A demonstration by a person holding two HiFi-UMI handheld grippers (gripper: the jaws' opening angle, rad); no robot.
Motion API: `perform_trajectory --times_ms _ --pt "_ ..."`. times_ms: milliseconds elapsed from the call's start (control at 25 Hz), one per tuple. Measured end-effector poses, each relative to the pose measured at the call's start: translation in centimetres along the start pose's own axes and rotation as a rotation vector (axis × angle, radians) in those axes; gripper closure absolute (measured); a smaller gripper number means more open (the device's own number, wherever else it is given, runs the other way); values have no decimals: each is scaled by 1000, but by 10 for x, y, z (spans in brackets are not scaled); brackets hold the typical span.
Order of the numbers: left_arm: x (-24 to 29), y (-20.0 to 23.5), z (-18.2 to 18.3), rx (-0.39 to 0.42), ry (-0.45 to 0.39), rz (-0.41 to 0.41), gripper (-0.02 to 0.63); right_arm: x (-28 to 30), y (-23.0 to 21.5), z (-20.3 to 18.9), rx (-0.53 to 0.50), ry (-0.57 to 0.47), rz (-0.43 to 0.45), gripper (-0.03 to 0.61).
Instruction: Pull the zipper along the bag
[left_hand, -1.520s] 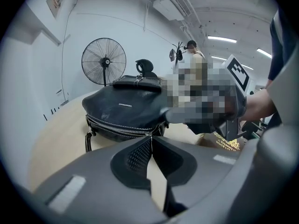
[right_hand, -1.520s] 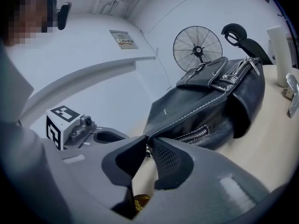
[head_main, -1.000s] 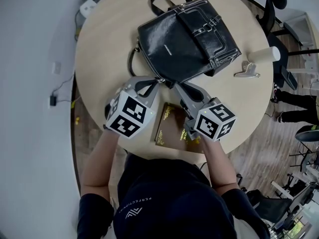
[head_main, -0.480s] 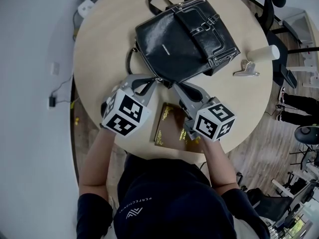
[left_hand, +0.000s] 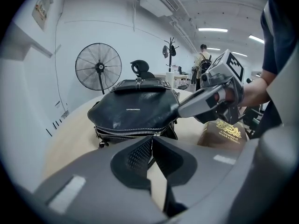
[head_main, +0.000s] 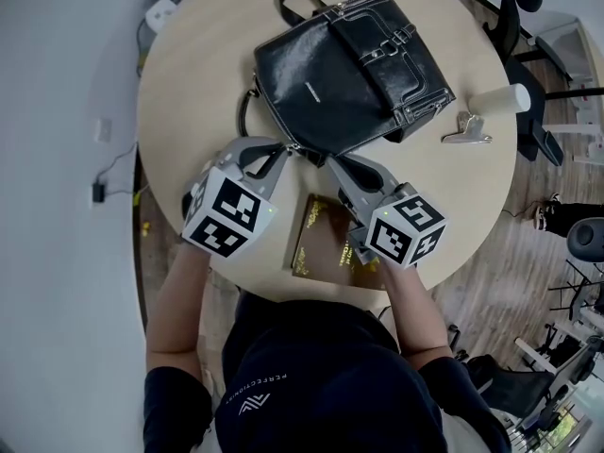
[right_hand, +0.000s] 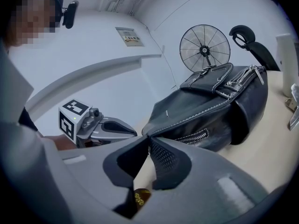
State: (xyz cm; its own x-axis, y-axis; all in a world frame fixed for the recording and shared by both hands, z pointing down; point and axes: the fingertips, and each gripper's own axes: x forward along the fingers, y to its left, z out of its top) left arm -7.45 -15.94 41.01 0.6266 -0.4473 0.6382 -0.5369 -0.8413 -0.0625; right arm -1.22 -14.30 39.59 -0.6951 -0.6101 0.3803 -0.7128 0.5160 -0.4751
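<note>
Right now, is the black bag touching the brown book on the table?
Apart. The head view shows a strip of bare table between the black bag and the brown book.

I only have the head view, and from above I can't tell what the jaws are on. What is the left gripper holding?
Observer: In the left gripper view the left gripper is shut, its tips right at the metal slider on the bag's near edge. It appears to be gripping the slider.
Operator: And the right one?
Observer: The right gripper view shows the right gripper shut on the bag's corner seam.
Operator: Any zipper showing?
Observer: Yes. In the left gripper view, silver teeth run from the slider toward that view's left, along the bag's edge.
</note>
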Motion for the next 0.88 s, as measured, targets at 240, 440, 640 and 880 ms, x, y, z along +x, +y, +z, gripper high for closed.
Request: perform_trajectory --times_ms 240,440,640,880 --pt "1 12 -3 -10 6 13 583 0 0 -1 0 3 -4 558" --pt "1 23 -7 -18 7 18 581 1 -1 -3 -5 9 -9 558" --pt "2 29 -7 -78 -18 -17 578 1 -1 -3 -6 8 -14 558" --pt "3 26 -5 -87 -31 -39 582 0 -1 -3 9 9 -12 558"
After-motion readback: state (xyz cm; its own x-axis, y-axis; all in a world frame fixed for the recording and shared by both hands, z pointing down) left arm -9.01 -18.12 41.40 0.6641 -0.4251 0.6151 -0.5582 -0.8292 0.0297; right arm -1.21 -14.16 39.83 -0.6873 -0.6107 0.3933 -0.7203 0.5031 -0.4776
